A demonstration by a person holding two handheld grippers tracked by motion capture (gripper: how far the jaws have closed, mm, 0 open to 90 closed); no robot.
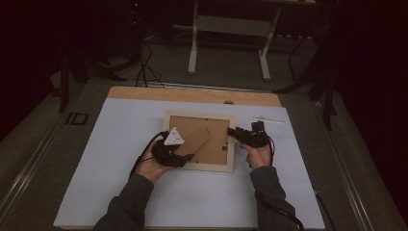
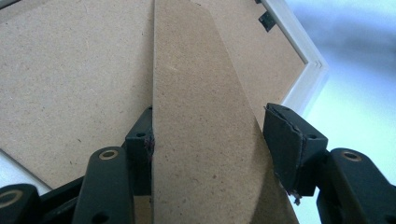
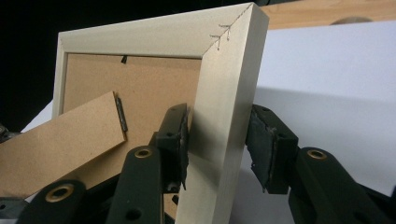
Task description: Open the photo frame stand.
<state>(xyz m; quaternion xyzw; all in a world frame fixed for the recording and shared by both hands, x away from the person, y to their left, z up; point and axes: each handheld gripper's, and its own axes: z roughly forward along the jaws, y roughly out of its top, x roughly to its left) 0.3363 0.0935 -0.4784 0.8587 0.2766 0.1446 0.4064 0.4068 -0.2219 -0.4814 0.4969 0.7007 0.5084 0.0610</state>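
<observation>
A pale wooden picture frame [image 1: 199, 167] lies face down on the white table top [image 1: 120, 144], its brown backing board [image 1: 219, 139] up. A brown stand leg [image 1: 195, 139] is hinged to the backing and slants down to the left. My left gripper [image 1: 188, 157] comes in from the lower left. In the left gripper view my left gripper [image 2: 210, 135] is shut on the stand leg [image 2: 201, 116], a pad on each edge. My right gripper [image 1: 232, 131] is at the frame's right side. My right gripper [image 3: 219, 140] is shut across the right rail [image 3: 224, 93].
A thin white strip [image 1: 267, 119] lies on the table behind my right gripper. A bare wooden band [image 1: 192, 94] runs along the table's far edge. Small black clips [image 2: 267, 19] hold the backing in the frame. The legs of another table [image 1: 228, 29] stand on the floor beyond.
</observation>
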